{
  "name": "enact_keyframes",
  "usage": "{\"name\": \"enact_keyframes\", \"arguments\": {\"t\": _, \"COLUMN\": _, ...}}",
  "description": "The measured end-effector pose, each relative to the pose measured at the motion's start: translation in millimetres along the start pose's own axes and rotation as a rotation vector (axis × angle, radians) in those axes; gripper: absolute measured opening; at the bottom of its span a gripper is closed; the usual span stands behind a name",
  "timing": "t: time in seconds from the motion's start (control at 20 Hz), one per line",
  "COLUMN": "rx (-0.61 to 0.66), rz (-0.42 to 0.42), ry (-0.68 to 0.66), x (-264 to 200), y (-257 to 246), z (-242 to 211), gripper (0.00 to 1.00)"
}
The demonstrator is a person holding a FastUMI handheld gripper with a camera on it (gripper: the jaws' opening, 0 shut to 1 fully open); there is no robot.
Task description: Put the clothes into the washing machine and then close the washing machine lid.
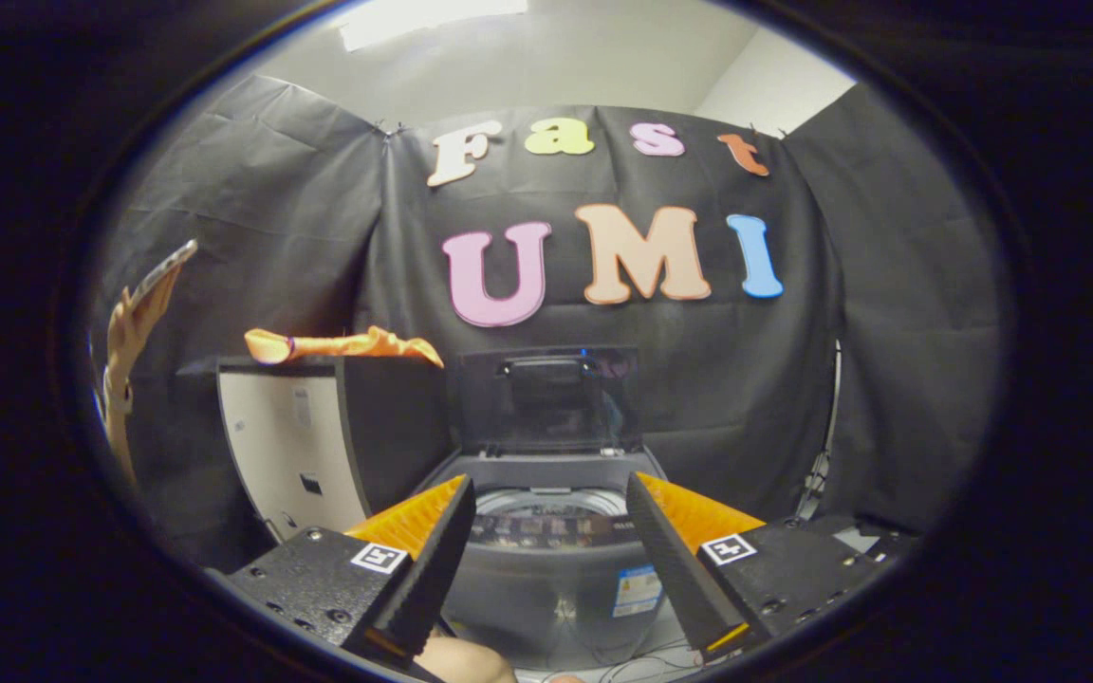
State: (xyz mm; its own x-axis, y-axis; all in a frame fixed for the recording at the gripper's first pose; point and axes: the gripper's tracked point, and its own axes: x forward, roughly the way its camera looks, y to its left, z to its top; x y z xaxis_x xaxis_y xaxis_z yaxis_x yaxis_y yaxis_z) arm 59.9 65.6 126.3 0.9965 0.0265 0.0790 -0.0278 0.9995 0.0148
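A grey top-loading washing machine (546, 569) stands straight ahead, beyond my fingers. Its dark lid (546, 398) is raised upright at the back, and the drum opening (551, 503) shows between my fingertips. An orange garment (342, 344) lies on top of a cabinet to the left of the machine, higher than the fingers and well apart from them. My gripper (549, 493) is open, with nothing between its fingers.
The white-sided cabinet (290, 455) with a dark front stands left of the washer. A person's hand (134, 332) holding a phone is raised at the far left. Black cloth walls close the booth behind and on both sides. Cables lie on the floor by the washer's base.
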Motion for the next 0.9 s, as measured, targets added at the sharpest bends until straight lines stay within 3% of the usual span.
{"name": "enact_keyframes", "arguments": {"t": 0.35, "rx": -0.012, "rz": 0.134, "ry": -0.073, "x": 59.8, "y": 84.6, "z": 109.4, "gripper": 0.97}}
{"name": "enact_keyframes", "arguments": {"t": 0.9, "rx": -0.092, "rz": 0.386, "ry": -0.061, "x": 149.3, "y": 264.4, "z": 177.4, "gripper": 0.99}}
